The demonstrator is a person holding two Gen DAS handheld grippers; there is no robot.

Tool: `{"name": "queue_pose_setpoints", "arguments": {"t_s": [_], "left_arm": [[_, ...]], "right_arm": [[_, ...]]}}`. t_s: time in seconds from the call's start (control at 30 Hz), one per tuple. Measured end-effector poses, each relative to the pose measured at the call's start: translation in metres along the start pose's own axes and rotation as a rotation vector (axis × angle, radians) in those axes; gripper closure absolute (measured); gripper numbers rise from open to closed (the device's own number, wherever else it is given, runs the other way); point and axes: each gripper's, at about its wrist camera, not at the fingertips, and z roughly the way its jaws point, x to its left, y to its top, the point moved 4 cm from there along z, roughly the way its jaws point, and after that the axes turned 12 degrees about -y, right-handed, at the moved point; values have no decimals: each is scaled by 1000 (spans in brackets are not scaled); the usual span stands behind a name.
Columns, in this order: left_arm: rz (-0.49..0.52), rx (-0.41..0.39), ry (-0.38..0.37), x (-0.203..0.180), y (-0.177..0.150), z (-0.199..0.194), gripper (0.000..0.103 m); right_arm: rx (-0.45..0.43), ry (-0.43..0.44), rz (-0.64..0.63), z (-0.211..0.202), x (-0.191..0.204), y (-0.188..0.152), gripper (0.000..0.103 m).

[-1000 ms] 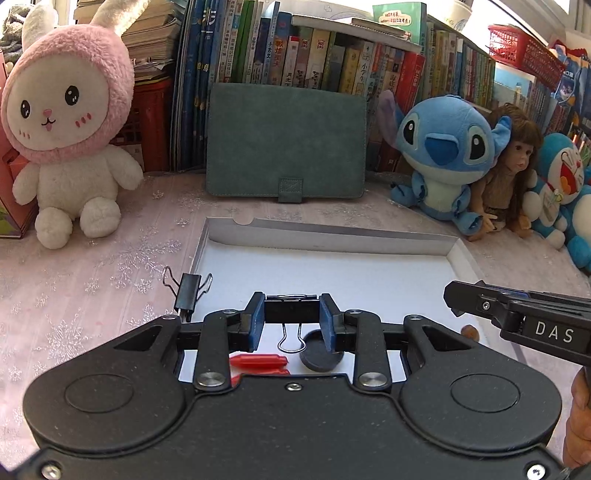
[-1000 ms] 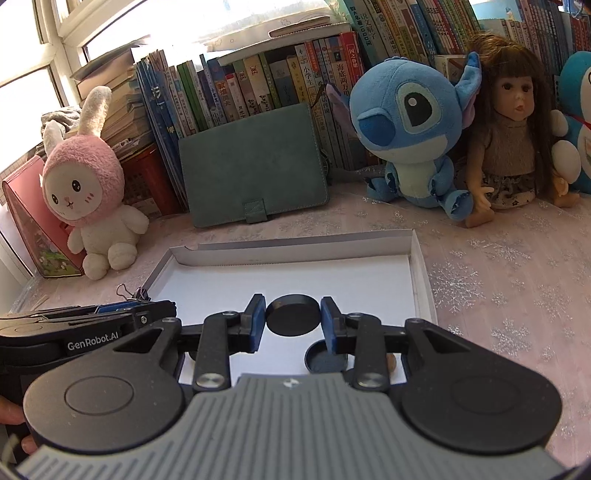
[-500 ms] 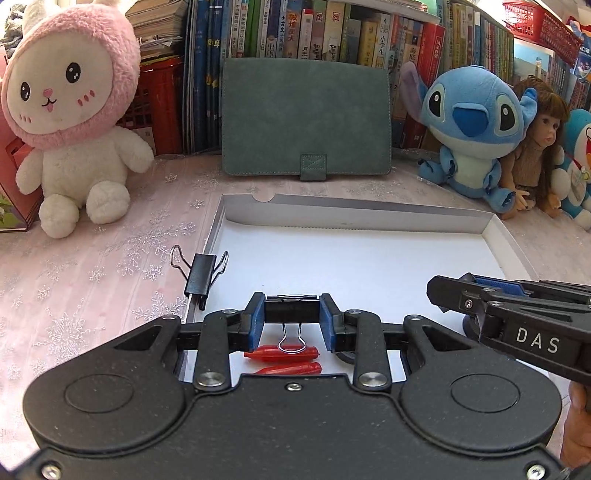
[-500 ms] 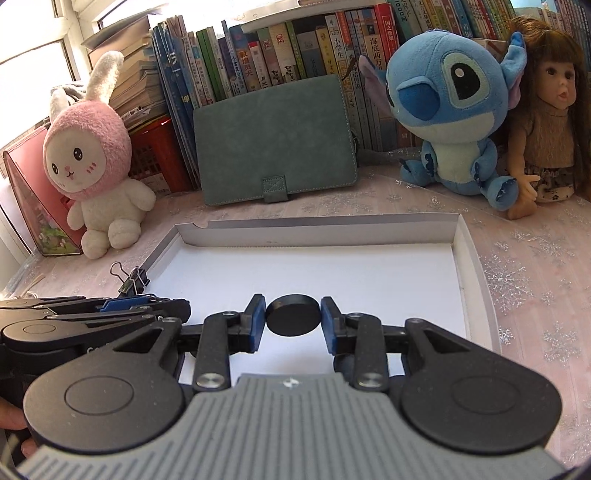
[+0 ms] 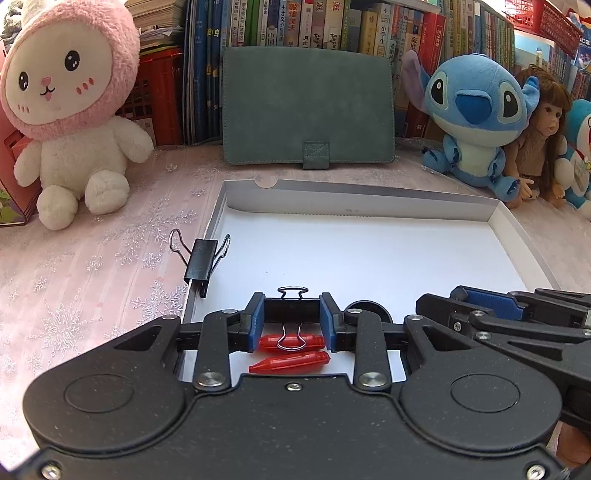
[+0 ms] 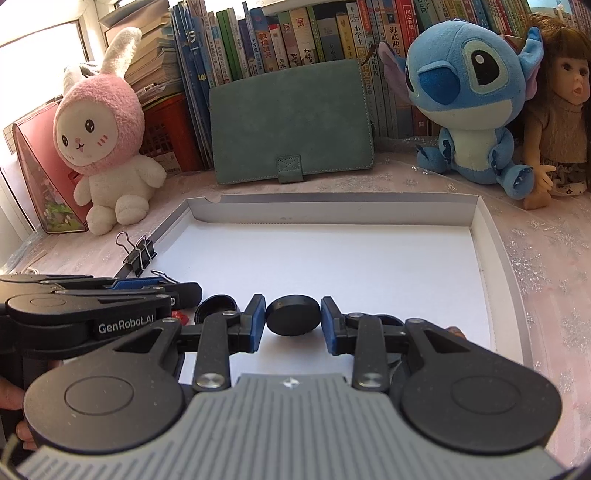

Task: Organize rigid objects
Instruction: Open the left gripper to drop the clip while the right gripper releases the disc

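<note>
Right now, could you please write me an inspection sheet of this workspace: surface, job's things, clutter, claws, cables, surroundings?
Surface: pink snowflake tablecloth with a shallow white box lid on it.
Job's things: black binder clip in the left claw; black disc in the right claw; two red crayon-like pieces and a black cap inside the lid; a second binder clip at the lid's left wall.
Clutter: nothing seen.
Claws: left claw shut on the binder clip; right claw shut on the disc; both low over the lid's near end.
Cables: nothing seen.
Surroundings: green suede notebook, pink rabbit plush, blue plush, doll, row of books.
</note>
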Motion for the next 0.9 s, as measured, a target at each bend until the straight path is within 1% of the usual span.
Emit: {"name": "queue_pose_setpoints", "arguments": {"t_s": [0.17, 0.27, 0.33, 0.37, 0.47, 0.53, 0.6, 0.67, 0.87, 0.9], "left_arm": [[-11, 0, -6, 2, -1, 1, 73], [-9, -1, -2, 2, -2, 1, 73], [-6, -2, 1, 1, -2, 1, 73], [-3, -3, 2, 1, -2, 1, 73], [6, -5, 9, -1, -3, 1, 73], [11, -3, 13, -2, -3, 1, 72], [8, -3, 11, -2, -3, 1, 70], [5, -3, 7, -2, -3, 1, 67], [7, -3, 12, -1, -4, -2, 61], [9, -6, 14, -1, -5, -4, 57]], "right_arm": [[3, 17, -11, -6, -2, -7, 65], [3, 7, -34, -8, -3, -11, 66], [7, 7, -44, -10, -4, -13, 64], [12, 10, -47, -11, -5, -13, 62], [22, 2, -67, -12, -5, -12, 62], [28, -2, -84, -12, -4, -12, 58], [31, -8, -93, -12, -3, -12, 52], [30, -8, -95, -13, -3, -12, 49], [20, -1, -84, -17, -6, -11, 48], [17, -2, -86, -18, -6, -11, 48]]}}
